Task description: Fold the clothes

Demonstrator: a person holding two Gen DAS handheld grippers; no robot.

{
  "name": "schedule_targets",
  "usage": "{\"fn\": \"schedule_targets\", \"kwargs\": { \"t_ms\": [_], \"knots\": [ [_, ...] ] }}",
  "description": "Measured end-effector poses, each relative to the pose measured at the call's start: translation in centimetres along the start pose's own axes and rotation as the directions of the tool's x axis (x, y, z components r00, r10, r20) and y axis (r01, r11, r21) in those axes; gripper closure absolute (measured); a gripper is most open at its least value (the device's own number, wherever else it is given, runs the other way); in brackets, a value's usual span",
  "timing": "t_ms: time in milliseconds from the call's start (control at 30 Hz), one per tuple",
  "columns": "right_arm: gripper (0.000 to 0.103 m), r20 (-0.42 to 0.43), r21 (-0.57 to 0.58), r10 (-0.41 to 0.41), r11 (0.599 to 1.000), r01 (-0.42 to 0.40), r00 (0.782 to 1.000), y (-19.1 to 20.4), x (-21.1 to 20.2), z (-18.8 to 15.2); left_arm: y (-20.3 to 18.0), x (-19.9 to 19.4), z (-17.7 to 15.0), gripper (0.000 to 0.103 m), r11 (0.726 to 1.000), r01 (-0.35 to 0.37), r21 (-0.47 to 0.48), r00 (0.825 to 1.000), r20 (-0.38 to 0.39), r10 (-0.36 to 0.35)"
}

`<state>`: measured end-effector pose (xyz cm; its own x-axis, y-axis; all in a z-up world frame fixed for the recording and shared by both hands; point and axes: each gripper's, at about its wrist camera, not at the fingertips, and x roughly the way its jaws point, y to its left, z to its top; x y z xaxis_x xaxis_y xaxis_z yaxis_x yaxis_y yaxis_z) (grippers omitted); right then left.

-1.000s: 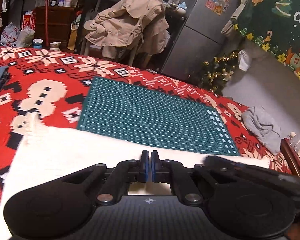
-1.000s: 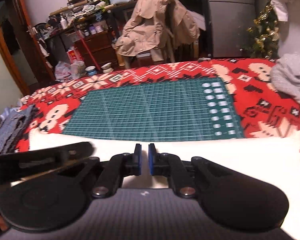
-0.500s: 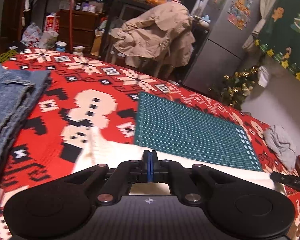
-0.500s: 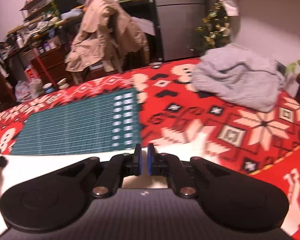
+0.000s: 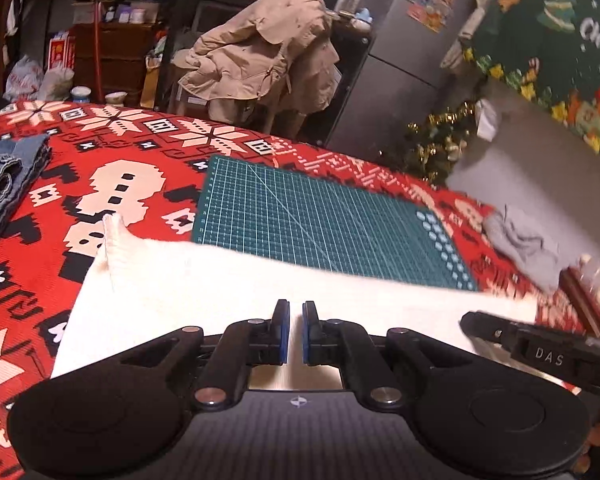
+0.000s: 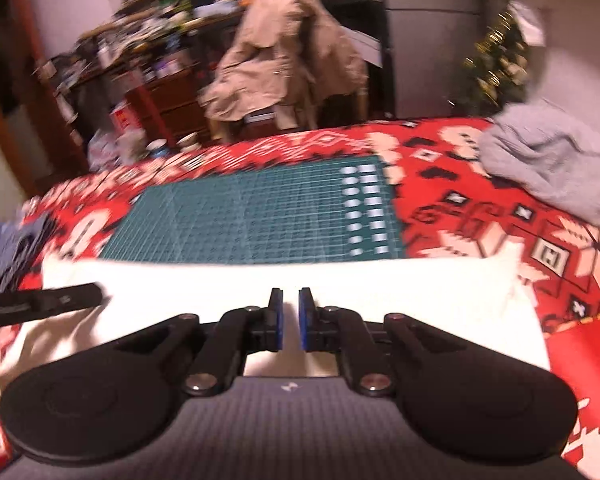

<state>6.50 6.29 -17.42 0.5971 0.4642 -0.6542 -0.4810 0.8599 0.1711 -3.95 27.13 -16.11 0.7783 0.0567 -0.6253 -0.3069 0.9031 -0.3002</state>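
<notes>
Straight ahead of both hand-held grippers, a flat white garment [image 5: 284,284] and then a flat green cutting mat [image 5: 312,220] lie on the red patterned bench [image 5: 112,148], leaving low, open room to pass forward. Far to the left hand-held gripper's [image 5: 295,332] left sits folded denim [image 5: 8,184]. Ahead and to the right of the right hand-held gripper [image 6: 290,320] a crumpled grey garment [image 6: 556,168] rises in a heap. Beyond the bench's far edge, a chair draped with a beige coat [image 5: 260,56] blocks the way.
</notes>
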Motion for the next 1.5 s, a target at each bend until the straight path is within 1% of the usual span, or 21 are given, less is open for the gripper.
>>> {"fn": "schedule_targets", "kwargs": {
  "t_ms": [67,133,233,300,367,433,533,600,700,800,867,900,933,1067,1100,1133,1200,1233,1267,1367,1500],
  "knots": [
    [0.098,0.001,-0.010,-0.024,1.000,0.024,1.000,-0.3,-0.4,-0.3,-0.1,-0.2,-0.3,0.099,1.000,-0.018,0.025,1.000,0.001,0.018],
    [0.098,0.006,0.017,-0.069,0.997,0.069,0.998,-1.6,-1.0,-0.3,-0.1,-0.4,-0.6,0.099,0.998,-0.035,0.046,0.999,0.003,0.035],
    [0.098,0.015,0.065,-0.143,0.988,0.142,0.990,-3.8,-2.0,-0.5,1.0,-1.0,-0.6,0.099,0.998,-0.052,0.032,0.999,0.007,0.052],
    [0.102,0.014,0.098,-0.163,0.982,0.161,0.986,-4.9,-2.4,-0.6,1.4,-1.3,-0.5,0.099,0.998,-0.059,0.021,0.998,0.009,0.059],
    [0.101,0.013,0.116,-0.178,0.978,0.176,0.984,-5.4,-2.7,-0.7,1.2,-1.4,-0.4,0.098,0.999,-0.048,0.004,0.999,0.009,0.048],
    [0.094,0.015,0.091,-0.166,0.982,0.164,0.986,-4.2,-2.7,-0.8,0.3,-1.3,-0.4,0.098,1.000,-0.029,0.003,1.000,0.009,0.029],
    [0.094,0.014,0.053,-0.077,0.996,0.076,0.997,-1.4,-2.4,-1.0,-1.6,-1.0,-0.8,0.098,0.999,0.003,0.035,1.000,0.000,-0.003],
    [0.094,0.003,0.015,-0.033,0.999,0.033,0.999,0.6,-2.2,-1.4,-2.9,-0.7,-1.3,0.098,0.998,0.018,0.060,1.000,-0.011,-0.018],
    [0.094,-0.006,-0.016,0.001,1.000,-0.001,1.000,2.6,-2.4,-2.0,-2.8,-1.1,-1.8,0.098,0.998,0.014,0.062,1.000,-0.016,-0.013],
    [0.096,-0.005,-0.017,-0.009,1.000,0.009,1.000,2.5,-3.1,-2.4,-2.2,-1.6,-2.3,0.097,0.998,-0.004,0.064,1.000,-0.015,0.005],
    [0.097,-0.004,-0.008,-0.045,0.999,0.045,0.999,1.4,-3.7,-2.6,-1.9,-2.0,-2.6,0.095,0.998,-0.015,0.065,1.000,-0.014,0.016],
    [0.097,-0.004,-0.003,-0.065,0.998,0.065,0.998,0.7,-3.8,-2.6,-1.7,-2.2,-2.7,0.096,0.998,-0.021,0.065,1.000,-0.014,0.022],
    [0.097,-0.003,0.006,-0.083,0.997,0.083,0.997,-0.2,-4.1,-2.7,-1.5,-2.3,-2.9,0.101,0.997,-0.026,0.066,1.000,-0.013,0.027],
    [0.099,-0.003,0.040,-0.154,0.987,0.154,0.988,-3.4,-5.1,-3.2,-0.4,-3.2,-3.3,0.101,0.996,-0.061,0.066,0.998,-0.009,0.062],
    [0.100,-0.004,0.048,-0.156,0.987,0.156,0.988,-4.2,-5.1,-3.2,0.0,-3.5,-3.4,0.101,0.995,-0.077,0.063,0.997,-0.007,0.078],
    [0.100,-0.004,0.059,-0.149,0.987,0.148,0.989,-4.8,-5.1,-3.2,0.3,-3.8,-3.4,0.101,0.994,-0.092,0.057,0.996,-0.004,0.092],
    [0.100,-0.001,0.059,-0.153,0.987,0.153,0.988,-4.7,-5.2,-3.4,0.9,-4.2,-3.5,0.101,0.996,-0.087,0.031,0.996,-0.009,0.087],
    [0.098,0.000,0.052,-0.155,0.987,0.155,0.988,-4.4,-5.3,-3.4,0.9,-4.3,-3.5,0.101,0.996,-0.086,0.021,0.996,-0.013,0.086],
    [0.093,0.003,0.049,-0.152,0.987,0.151,0.988,-4.0,-5.4,-3.5,0.6,-4.4,-3.6,0.101,0.996,-0.083,0.020,0.996,-0.016,0.083],
    [0.093,0.005,0.048,-0.094,0.994,0.094,0.996,-2.5,-5.6,-3.7,-0.5,-4.4,-4.0,0.098,0.998,-0.059,0.031,0.998,-0.023,0.060],
    [0.093,-0.010,-0.013,-0.048,0.999,0.048,0.999,-0.3,-5.9,-4.4,-1.4,-4.5,-4.6,0.098,0.996,-0.058,0.063,0.998,-0.026,0.060]
  ]
}}
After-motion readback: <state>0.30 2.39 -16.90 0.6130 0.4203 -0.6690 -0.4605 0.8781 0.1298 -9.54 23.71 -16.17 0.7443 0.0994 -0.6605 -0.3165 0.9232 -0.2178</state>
